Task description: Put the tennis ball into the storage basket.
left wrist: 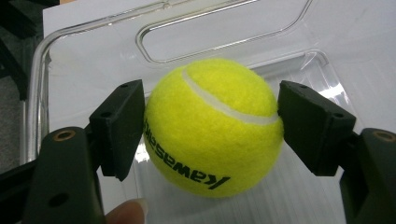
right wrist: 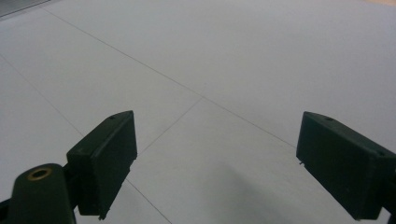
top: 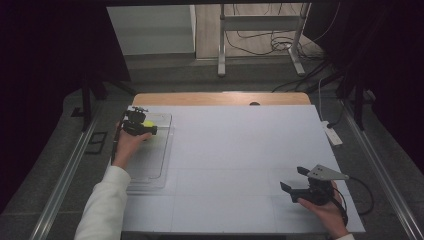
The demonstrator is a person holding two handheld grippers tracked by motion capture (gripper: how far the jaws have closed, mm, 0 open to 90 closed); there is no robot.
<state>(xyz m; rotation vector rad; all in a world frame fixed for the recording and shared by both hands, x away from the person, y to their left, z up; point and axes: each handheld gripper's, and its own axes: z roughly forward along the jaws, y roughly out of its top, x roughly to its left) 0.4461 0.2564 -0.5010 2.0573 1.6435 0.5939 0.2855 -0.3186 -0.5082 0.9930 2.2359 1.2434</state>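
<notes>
- Fuzzy yellow tennis ball (left wrist: 212, 128) with black lettering sits between the black jaws of the left gripper (left wrist: 210, 126), over the clear plastic tray (left wrist: 42, 93) at the tabletop's far left.
- Both pads press on the ball's sides, so the grip looks made; whether the ball is resting on the tray floor or already raised I cannot tell.
- By my judgement the pick is done or nearly so, and carrying the ball elsewhere and setting it down remain.
- Right gripper (top: 302, 182) waits near the front right corner, jaws wide apart with nothing between them.
- White tabletop (top: 240, 150) is otherwise bare, crossed by faint seams, with a wooden edge at the back.
- Beyond lie a grey floor, a metal stand's legs (top: 260, 45), loose cables and dark curtains.
</notes>
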